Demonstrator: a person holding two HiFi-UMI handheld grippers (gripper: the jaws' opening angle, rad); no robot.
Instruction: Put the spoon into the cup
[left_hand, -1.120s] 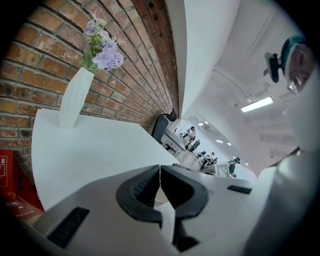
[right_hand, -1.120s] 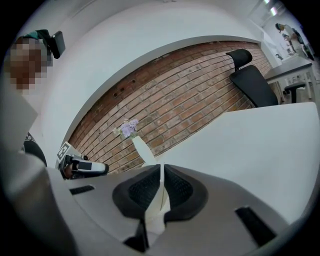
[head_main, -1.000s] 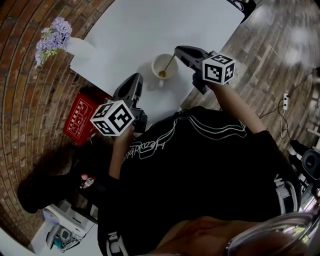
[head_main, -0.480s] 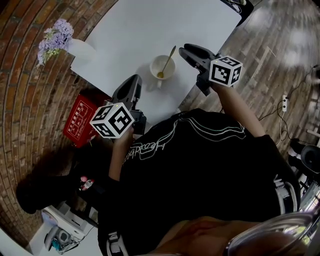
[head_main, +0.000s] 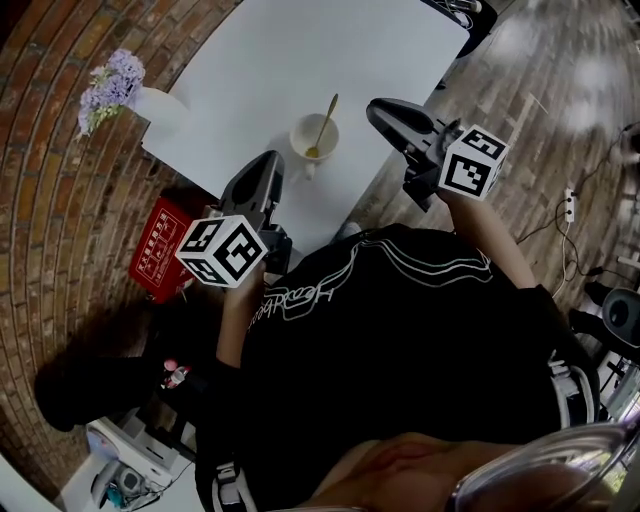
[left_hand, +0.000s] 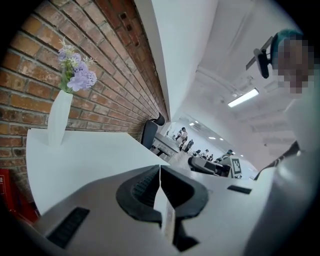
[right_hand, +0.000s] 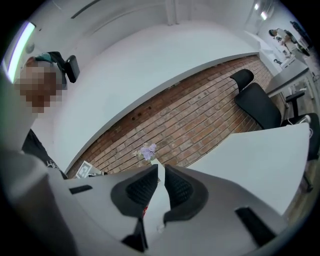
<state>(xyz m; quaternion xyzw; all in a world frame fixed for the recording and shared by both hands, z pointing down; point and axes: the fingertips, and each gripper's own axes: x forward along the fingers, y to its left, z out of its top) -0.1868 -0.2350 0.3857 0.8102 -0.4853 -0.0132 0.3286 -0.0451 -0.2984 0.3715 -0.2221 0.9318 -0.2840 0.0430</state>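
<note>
A white cup (head_main: 313, 138) stands near the front edge of the white table (head_main: 300, 50). The gold spoon (head_main: 324, 122) stands in it, bowl down, its handle leaning on the far rim. My right gripper (head_main: 377, 107) (right_hand: 161, 168) hangs to the right of the cup, clear of the spoon. Its jaws have just been closing; a narrow gap remains, with nothing in it. My left gripper (head_main: 268, 158) (left_hand: 160, 169) hovers at the table's near edge, left of and nearer than the cup. Its tips meet on nothing.
A white vase of purple flowers (head_main: 150, 95) (left_hand: 60, 117) stands at the table's left corner by the brick wall. A red box (head_main: 158, 250) lies on the floor below the left gripper. A black office chair (right_hand: 257, 107) stands at the table's far end.
The right gripper left the spoon's handle and drew back to the right and up. The spoon stays in the cup. The left gripper rose a little.
</note>
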